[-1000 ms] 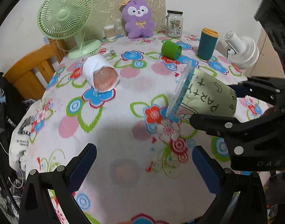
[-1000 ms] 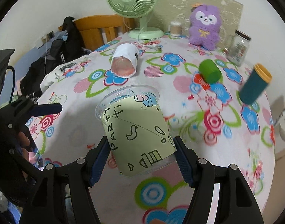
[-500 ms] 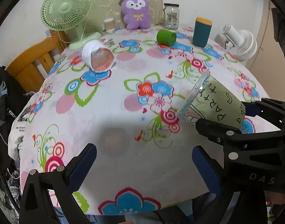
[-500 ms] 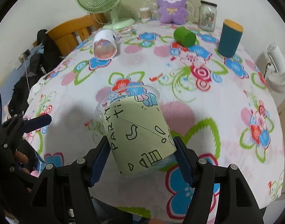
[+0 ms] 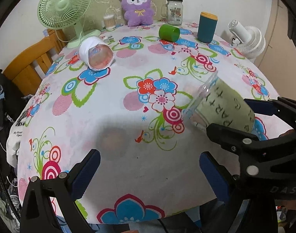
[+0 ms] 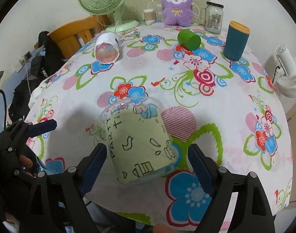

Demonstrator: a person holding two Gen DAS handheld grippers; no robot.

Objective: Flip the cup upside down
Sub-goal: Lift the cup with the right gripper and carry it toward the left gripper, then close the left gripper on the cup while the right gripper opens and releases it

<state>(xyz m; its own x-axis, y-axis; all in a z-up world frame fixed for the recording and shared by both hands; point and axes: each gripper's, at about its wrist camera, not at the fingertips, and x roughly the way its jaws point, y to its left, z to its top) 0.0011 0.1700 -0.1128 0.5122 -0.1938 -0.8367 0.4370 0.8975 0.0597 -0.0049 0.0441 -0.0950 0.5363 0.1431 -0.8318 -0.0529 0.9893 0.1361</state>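
Note:
A clear plastic cup with a green "PARTY" sleeve [image 6: 140,141] lies tilted between the fingers of my right gripper [image 6: 146,165], its mouth pointing away and down toward the floral tablecloth [image 6: 225,116]. The jaws have spread and gaps show on both sides of the cup. In the left wrist view the same cup [image 5: 221,106] is at the right, with the right gripper around its base. My left gripper [image 5: 148,167] is open and empty over the near table edge.
On the table lie a white-sleeved cup on its side [image 5: 95,54] and a green cup on its side [image 5: 168,32]. A teal tumbler [image 5: 207,27], glass jar [image 5: 174,11], purple plush [image 5: 138,5] and green fan [image 5: 64,7] stand at the back. A white fan [image 5: 246,38] is at the right.
Both grippers drew back toward the near table edge. The right jaws, earlier tight on the cup, have opened around it, and the cup sits lower over the cloth.

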